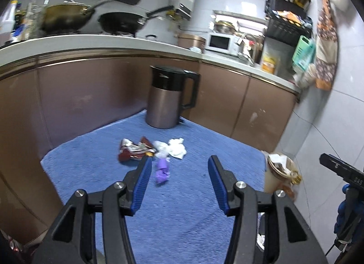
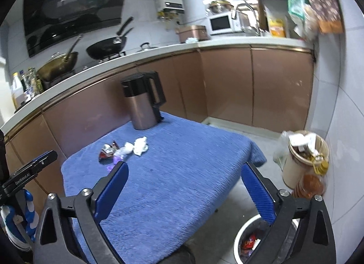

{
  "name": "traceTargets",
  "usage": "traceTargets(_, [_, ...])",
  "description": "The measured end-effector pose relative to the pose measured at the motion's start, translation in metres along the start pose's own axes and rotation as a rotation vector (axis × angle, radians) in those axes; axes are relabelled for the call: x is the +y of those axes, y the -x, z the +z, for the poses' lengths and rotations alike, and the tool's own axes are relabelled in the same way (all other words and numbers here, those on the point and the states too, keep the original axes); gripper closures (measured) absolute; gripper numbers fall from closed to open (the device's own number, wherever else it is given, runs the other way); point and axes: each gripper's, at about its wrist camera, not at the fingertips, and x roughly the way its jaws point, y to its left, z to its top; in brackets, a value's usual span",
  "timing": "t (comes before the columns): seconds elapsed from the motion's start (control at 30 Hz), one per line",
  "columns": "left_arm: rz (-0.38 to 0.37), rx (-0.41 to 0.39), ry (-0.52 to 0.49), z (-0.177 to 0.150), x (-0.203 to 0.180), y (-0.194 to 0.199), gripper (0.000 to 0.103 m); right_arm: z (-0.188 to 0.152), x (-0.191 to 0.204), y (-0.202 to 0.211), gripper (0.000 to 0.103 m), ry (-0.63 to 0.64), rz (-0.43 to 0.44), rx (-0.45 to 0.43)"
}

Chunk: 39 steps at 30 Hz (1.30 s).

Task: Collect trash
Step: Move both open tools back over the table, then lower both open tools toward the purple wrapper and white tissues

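On a table with a blue towel [image 1: 182,195] lie a red-and-silver snack wrapper [image 1: 134,150], crumpled white tissue [image 1: 175,148] and a purple wrapper [image 1: 162,170]. My left gripper [image 1: 179,164] is open and empty, just short of the purple wrapper, which lies by its left finger. My right gripper [image 2: 184,168] is open and empty above the towel's [image 2: 170,184] near right part. The wrapper [image 2: 108,150] and tissue [image 2: 140,145] show far left in the right wrist view. A white trash bin [image 2: 250,239] with wrappers inside stands on the floor below the right gripper.
A brown kettle [image 1: 169,98] with a black handle stands at the table's far edge. A tan bucket [image 2: 304,157] full of trash stands by the right wall, bottles beside it. Brown cabinets and a counter with pans and a microwave [image 1: 221,42] run behind.
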Motion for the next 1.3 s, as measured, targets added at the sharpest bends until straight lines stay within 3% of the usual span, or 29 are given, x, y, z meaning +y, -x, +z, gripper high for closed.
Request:
traceTargets(0.33, [0.074, -0.069, 0.017, 0.003, 0.015, 0.036, 0.053, 0.02, 0.037, 0.022, 0.0, 0.058, 0.047, -0.097])
traceTargets(0.5, [0.122, -0.076, 0.015, 0.004, 0.017, 0.047, 0.034, 0.022, 0.046, 0.029, 0.0, 0.064, 0.084, -0.133])
traceTargets(0.57, [0.126, -0.078, 0.013, 0.004, 0.015, 0.05, 0.034, 0.019, 0.05, 0.029, 0.0, 0.067, 0.095, -0.137])
traceTargets(0.87, [0.166, -0.096, -0.057, 0.0, -0.009, 0.049, 0.034, -0.004, 0.059, 0.006, 0.0, 0.069, 0.153, -0.062])
traceTargets(1.3, [0.183, -0.065, -0.097, -0.009, -0.013, 0.028, 0.034, -0.018, 0.068, -0.028, 0.0, 0.087, 0.157, 0.039])
